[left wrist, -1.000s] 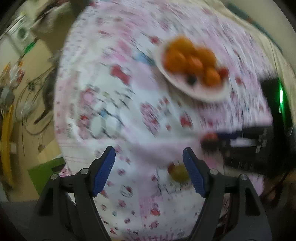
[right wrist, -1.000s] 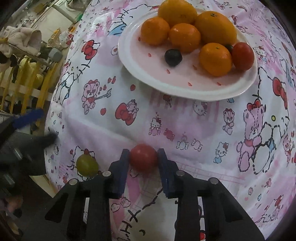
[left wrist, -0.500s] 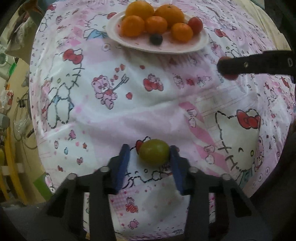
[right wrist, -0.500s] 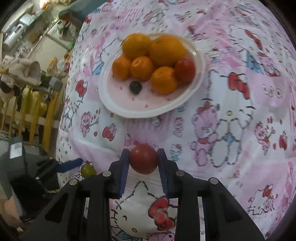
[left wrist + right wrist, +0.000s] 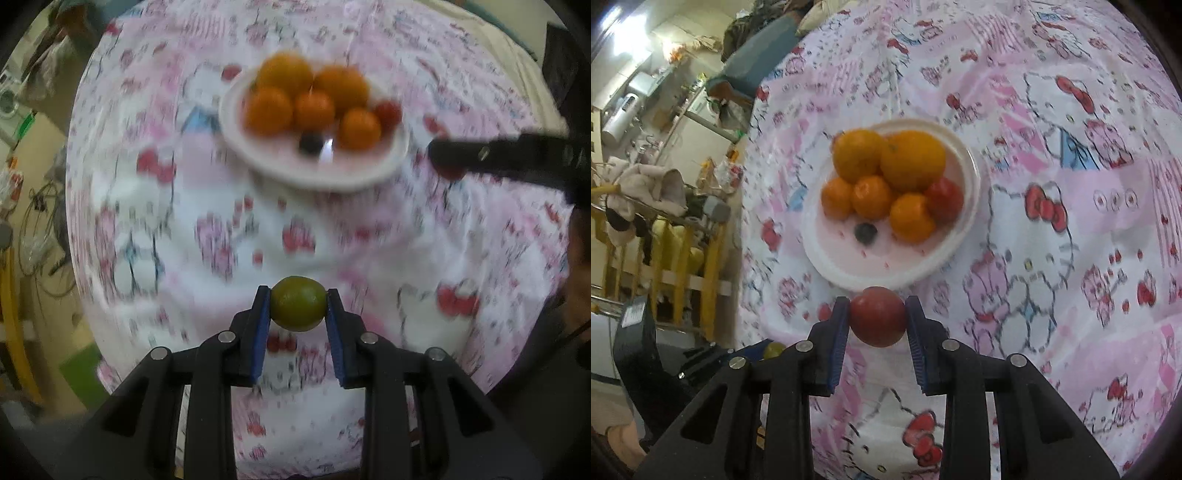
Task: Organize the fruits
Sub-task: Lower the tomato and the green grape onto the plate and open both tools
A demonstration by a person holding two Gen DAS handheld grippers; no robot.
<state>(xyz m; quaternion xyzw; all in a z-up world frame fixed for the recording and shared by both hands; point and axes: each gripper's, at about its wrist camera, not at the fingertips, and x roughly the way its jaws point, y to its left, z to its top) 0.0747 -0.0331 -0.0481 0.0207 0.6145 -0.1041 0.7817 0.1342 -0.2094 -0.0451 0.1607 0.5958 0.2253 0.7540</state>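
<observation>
My left gripper (image 5: 298,302) is shut on a green fruit (image 5: 298,308) and holds it above the cloth, short of the plate. My right gripper (image 5: 877,316) is shut on a red tomato (image 5: 877,321) just in front of the plate's near rim. The white plate (image 5: 849,273) holds several oranges (image 5: 912,158), a red tomato (image 5: 943,199) and a small dark berry (image 5: 865,232). The plate (image 5: 369,170) also shows blurred in the left wrist view, with the right gripper's black finger (image 5: 480,153) beside its right rim. The left gripper and green fruit (image 5: 772,349) show at the right wrist view's lower left.
A pink and white cartoon-print cloth (image 5: 1071,221) covers the round table. Past the table's left edge stand a yellow wooden rack (image 5: 683,258) with clothes and household clutter.
My left gripper has closed on the green fruit and lifted it toward the plate. My right gripper has carried the red tomato closer to the plate's near rim.
</observation>
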